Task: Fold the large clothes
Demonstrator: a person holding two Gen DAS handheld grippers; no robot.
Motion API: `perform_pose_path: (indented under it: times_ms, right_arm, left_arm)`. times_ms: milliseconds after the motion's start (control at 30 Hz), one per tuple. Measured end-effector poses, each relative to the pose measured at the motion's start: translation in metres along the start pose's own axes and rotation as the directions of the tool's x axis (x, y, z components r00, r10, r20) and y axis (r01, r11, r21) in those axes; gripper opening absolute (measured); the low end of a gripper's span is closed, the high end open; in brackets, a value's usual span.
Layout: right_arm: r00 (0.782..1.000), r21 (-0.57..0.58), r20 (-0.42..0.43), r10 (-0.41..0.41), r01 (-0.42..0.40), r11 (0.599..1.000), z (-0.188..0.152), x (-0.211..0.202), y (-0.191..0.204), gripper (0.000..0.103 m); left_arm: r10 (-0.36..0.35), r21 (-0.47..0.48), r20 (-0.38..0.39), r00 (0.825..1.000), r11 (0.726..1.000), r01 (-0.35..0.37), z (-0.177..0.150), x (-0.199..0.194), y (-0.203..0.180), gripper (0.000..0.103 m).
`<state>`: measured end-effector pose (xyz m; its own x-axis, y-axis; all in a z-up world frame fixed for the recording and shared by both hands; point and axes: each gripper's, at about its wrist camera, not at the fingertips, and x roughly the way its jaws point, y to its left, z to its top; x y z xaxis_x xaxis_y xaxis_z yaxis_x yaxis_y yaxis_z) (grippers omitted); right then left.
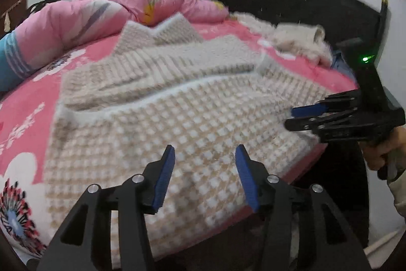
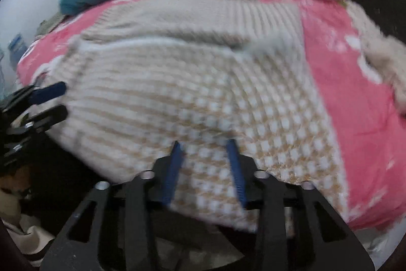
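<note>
Hovering over checked sweater [image 1: 192, 118], hem at 6 o'clock; left gripper [image 1: 204, 154], right gripper [image 2: 205, 144] part-open, empty. Next: pinch hem corners.

Beige-and-white checked sweater [image 1: 177, 118], pink floral bedsheet [image 1: 33, 103], pink quilt [image 1: 83, 17], blue pads [image 1: 165, 177]

Soft, even indoor light, no hard shadows or glare. Both fisheye views bend at dark rims. The right wrist view is smeared, probably motion blur.

Black left gripper [image 1: 205, 170], right gripper [image 2: 206, 164]: blue-padded fingers [image 1: 166, 177], silver screws; beige sleeve [image 1: 398, 191]
</note>
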<state>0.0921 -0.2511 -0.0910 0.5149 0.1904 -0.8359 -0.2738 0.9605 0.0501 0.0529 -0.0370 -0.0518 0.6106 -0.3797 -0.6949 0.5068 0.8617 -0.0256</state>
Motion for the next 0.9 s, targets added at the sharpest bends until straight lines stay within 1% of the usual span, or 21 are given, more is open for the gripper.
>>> perform_pose_path:
  times_ms: [33,67,100,167,200,267,300,367,400,433,467,500,533,567,600,667,700,767,800,867,900]
  right_arm:
    - [1.000,-0.013,0.006,-0.010,0.010,1.000,0.000,0.004,0.002,0.031]
    - [1.000,-0.032,0.007,-0.028,0.028,0.999,0.003,0.003,0.008,0.031]
    - [0.999,-0.039,0.007,-0.032,0.032,0.999,0.005,-0.001,0.011,0.031]
    - [1.000,-0.020,0.013,-0.014,0.014,1.000,0.009,-0.014,0.015,0.032]
    - [0.999,-0.004,0.032,0.000,0.001,1.000,0.013,-0.023,0.013,0.033]
    - [0.997,0.018,0.075,0.005,-0.006,1.000,0.023,-0.034,0.006,0.044]
    - [0.995,0.024,0.097,0.008,-0.010,1.000,0.029,-0.036,0.004,0.047]
    - [0.991,0.038,0.132,-0.001,-0.004,0.999,0.046,-0.029,0.003,0.057]
    - [0.990,0.049,0.139,-0.005,-0.002,0.999,0.051,-0.023,0.000,0.061]
    - [0.991,0.061,0.133,-0.003,-0.006,0.998,0.053,-0.015,-0.002,0.066]
    - [0.997,0.075,0.076,-0.022,0.016,0.997,0.057,0.009,-0.005,0.068]
    - [0.998,0.078,0.047,-0.032,0.028,0.997,0.049,0.014,-0.008,0.070]
    - [0.999,0.063,0.045,-0.029,0.026,0.998,0.047,0.017,-0.011,0.075]
    - [0.998,0.044,0.057,-0.035,0.033,0.999,0.045,0.011,-0.010,0.077]
    - [0.998,0.028,0.052,-0.037,0.036,0.999,0.047,0.007,-0.008,0.077]
    - [0.999,0.036,0.035,-0.007,0.005,0.999,0.053,-0.002,-0.011,0.079]
    - [0.999,0.051,0.037,0.014,-0.016,0.999,0.059,-0.009,-0.016,0.080]
    - [0.997,0.074,0.058,0.048,-0.052,0.996,0.077,-0.024,-0.025,0.082]
    - [0.996,0.081,0.070,0.062,-0.067,0.994,0.085,-0.029,-0.029,0.083]
    - [0.984,0.093,0.124,0.126,-0.138,0.986,0.107,-0.045,-0.037,0.085]
    - [0.975,0.097,0.150,0.165,-0.181,0.979,0.117,-0.050,-0.042,0.086]
  left_arm:
    - [0.024,0.017,-0.034,0.999,1.000,-0.024,-0.001,0.014,-0.005,0.050]
    - [0.053,0.036,-0.042,0.998,0.998,-0.052,-0.005,0.025,-0.008,0.050]
    - [0.069,0.052,-0.027,0.997,0.996,-0.068,-0.008,0.025,-0.010,0.050]
    - [0.052,0.028,-0.025,0.998,0.998,-0.052,-0.002,0.017,-0.006,0.050]
    - [0.037,0.001,-0.011,0.999,0.999,-0.037,0.004,0.009,-0.001,0.050]
    - [0.040,-0.013,0.038,0.998,0.999,-0.040,0.011,-0.003,0.006,0.051]
    - [0.043,-0.017,0.047,0.998,0.999,-0.043,0.016,-0.004,0.007,0.051]
    - [0.069,-0.032,0.042,0.997,0.997,-0.068,0.028,0.006,0.011,0.054]
    - [0.090,-0.043,0.024,0.996,0.995,-0.089,0.033,0.015,0.013,0.056]
    - [0.110,-0.055,0.002,0.994,0.992,-0.109,0.036,0.028,0.016,0.064]
    - [0.126,-0.077,-0.035,0.991,0.989,-0.128,0.036,0.042,0.020,0.074]
    - [0.119,-0.104,-0.056,0.991,0.987,-0.124,0.035,0.050,0.024,0.077]
    - [0.087,-0.152,-0.056,0.995,0.984,-0.095,0.034,0.053,0.030,0.077]
    - [0.073,-0.170,-0.056,0.996,0.982,-0.082,0.035,0.052,0.032,0.078]
    - [0.070,-0.163,-0.063,0.996,0.983,-0.079,0.037,0.050,0.033,0.078]
    - [0.054,-0.153,-0.080,0.995,0.986,-0.066,0.040,0.046,0.033,0.081]
    - [0.046,-0.153,-0.086,0.995,0.986,-0.059,0.041,0.044,0.033,0.082]
    - [0.038,-0.146,-0.092,0.995,0.988,-0.052,0.052,0.041,0.036,0.088]
    - [0.054,-0.133,-0.072,0.996,0.989,-0.063,0.060,0.035,0.038,0.090]
    - [0.056,-0.110,-0.033,0.998,0.992,-0.059,0.076,0.027,0.040,0.097]
    - [0.055,-0.098,-0.006,0.998,0.994,-0.055,0.088,0.023,0.044,0.098]
